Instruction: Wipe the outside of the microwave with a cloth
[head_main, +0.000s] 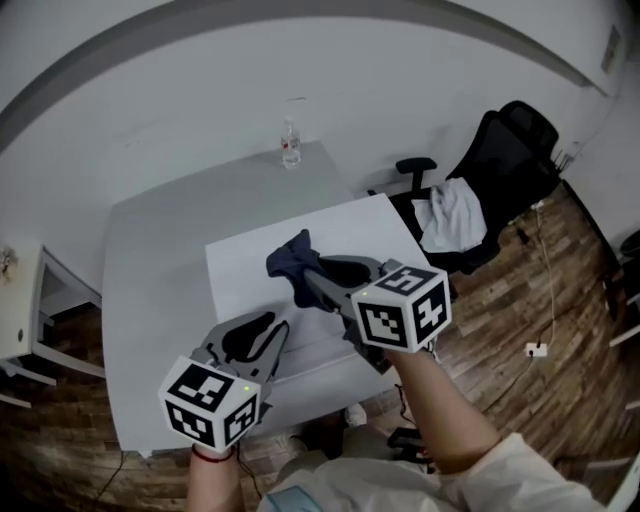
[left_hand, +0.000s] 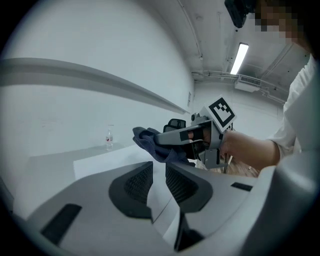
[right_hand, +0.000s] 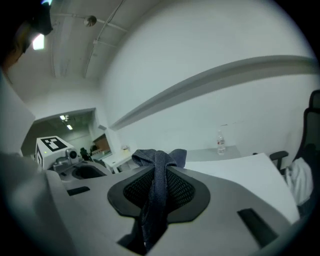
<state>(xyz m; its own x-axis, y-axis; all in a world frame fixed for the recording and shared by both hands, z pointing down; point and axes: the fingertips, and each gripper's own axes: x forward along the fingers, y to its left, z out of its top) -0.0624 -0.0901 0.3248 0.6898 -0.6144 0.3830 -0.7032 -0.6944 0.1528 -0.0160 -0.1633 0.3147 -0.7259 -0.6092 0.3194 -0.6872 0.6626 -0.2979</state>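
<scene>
The microwave (head_main: 260, 290) shows from above as a white flat-topped box on a grey table (head_main: 150, 260). A dark blue cloth (head_main: 292, 262) hangs over its top, pinched in my right gripper (head_main: 310, 280), which is shut on it. In the right gripper view the cloth (right_hand: 159, 160) runs down between the two pads and bunches past the tips. My left gripper (head_main: 268, 330) hovers over the microwave's near edge, left of the right one, open with nothing in its narrow gap (left_hand: 159, 172). The left gripper view shows the cloth (left_hand: 150, 142) held by the right gripper (left_hand: 172, 137).
A small clear bottle (head_main: 290, 145) stands at the table's far edge. A black office chair (head_main: 510, 160) with a white garment (head_main: 450, 215) on it stands at the right, on the wooden floor. A white cabinet (head_main: 20, 300) is at the left. A wall lies behind the table.
</scene>
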